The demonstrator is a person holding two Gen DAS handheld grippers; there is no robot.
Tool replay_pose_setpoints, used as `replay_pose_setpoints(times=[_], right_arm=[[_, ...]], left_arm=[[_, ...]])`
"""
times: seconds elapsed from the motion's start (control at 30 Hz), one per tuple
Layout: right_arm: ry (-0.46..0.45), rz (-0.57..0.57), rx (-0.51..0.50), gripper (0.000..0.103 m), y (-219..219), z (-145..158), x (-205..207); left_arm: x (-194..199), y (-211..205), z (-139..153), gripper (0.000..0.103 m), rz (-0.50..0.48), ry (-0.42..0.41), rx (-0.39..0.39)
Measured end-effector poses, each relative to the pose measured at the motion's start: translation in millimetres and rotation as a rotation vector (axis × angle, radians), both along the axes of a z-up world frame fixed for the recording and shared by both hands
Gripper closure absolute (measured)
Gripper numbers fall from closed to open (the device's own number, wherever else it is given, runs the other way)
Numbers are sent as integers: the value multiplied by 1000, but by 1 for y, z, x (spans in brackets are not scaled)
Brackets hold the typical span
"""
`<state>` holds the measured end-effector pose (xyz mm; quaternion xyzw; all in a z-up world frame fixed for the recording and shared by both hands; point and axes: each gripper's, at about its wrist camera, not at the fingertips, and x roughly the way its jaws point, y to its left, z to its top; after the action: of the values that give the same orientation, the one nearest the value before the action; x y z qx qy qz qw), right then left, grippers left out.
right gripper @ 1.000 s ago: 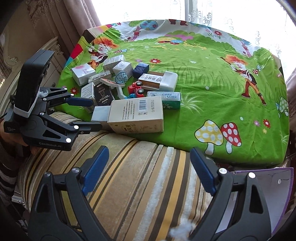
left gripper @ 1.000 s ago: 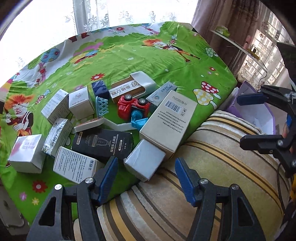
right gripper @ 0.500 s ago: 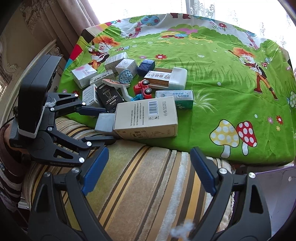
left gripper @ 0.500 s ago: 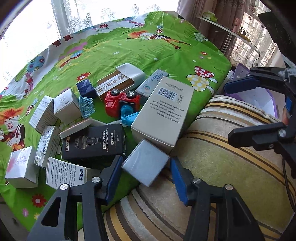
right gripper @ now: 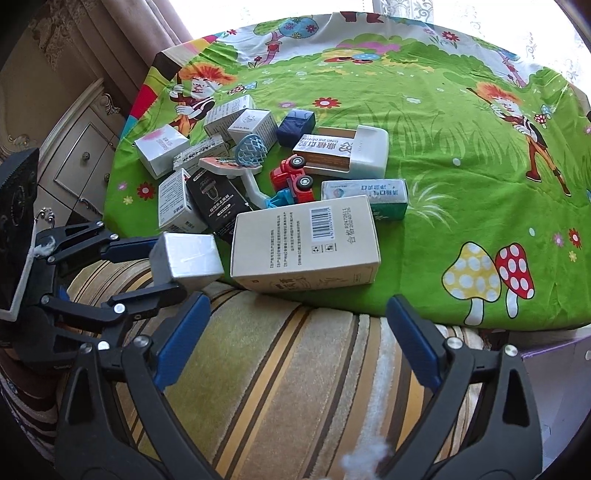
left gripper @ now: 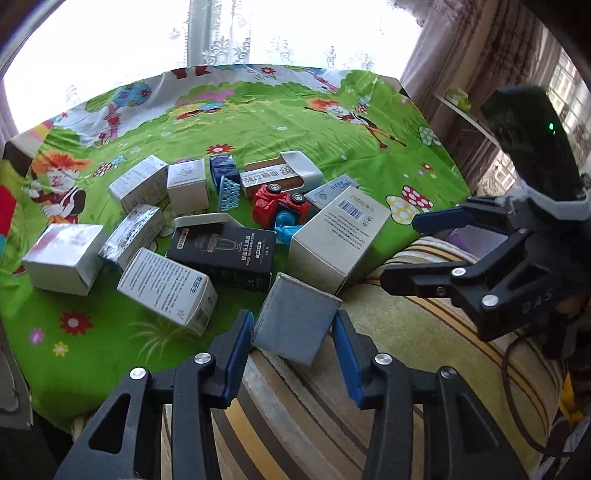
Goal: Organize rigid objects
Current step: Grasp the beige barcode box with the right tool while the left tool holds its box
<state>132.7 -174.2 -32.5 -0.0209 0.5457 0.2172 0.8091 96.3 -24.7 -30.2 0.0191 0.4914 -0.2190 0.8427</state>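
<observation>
Left gripper: fingers have just been closing, now narrow, both blue pads against the sides of the silver box w/ the box between them, at the near edge of the pile where green cloth meets the striped cushion; whether the box is off the surface, can't tell. From the right wrist view the same grip shows: silver box pinched between the left gripper pads. Right gripper: fingers wide, have just been opening a bit more, nothing between them, over the cushion, not touching anything. Silver box: small, plain, shiny grey faces, tilted. Just beyond it a big white box w/ barcode, lying flat, overhanging the cloth edge. Left of that a black box and a white text box. Further back: red toy car on its side, blue mesh piece, long brown-and-white box, dark blue cube, several small white and silver boxes to the left. All on a bench under a green cartoon cloth w/ mushrooms and flowers. Behind: lace curtain, bright window; cream cabinet at the side.
</observation>
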Motion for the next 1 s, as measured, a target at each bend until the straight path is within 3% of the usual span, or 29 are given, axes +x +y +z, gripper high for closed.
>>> replay_pose_setpoints(times=[0.17, 0.37, 0.67, 0.73, 1.0], right_arm=[[-2, 5, -34, 6, 8, -5, 9], [5, 40, -86, 6, 23, -15, 16], [-18, 24, -126, 5, 24, -17, 22], [-26, 32, -139, 1, 23, -16, 22], [-75, 149, -213, 0, 29, -10, 29]], left_arm=[[-9, 18, 0, 62, 135, 21, -100], [-11, 35, -7, 62, 227, 54, -193], [-10, 41, -16, 62, 246, 84, -234], [-10, 42, -17, 62, 247, 86, -241], [-8, 47, -22, 62, 251, 106, -279]])
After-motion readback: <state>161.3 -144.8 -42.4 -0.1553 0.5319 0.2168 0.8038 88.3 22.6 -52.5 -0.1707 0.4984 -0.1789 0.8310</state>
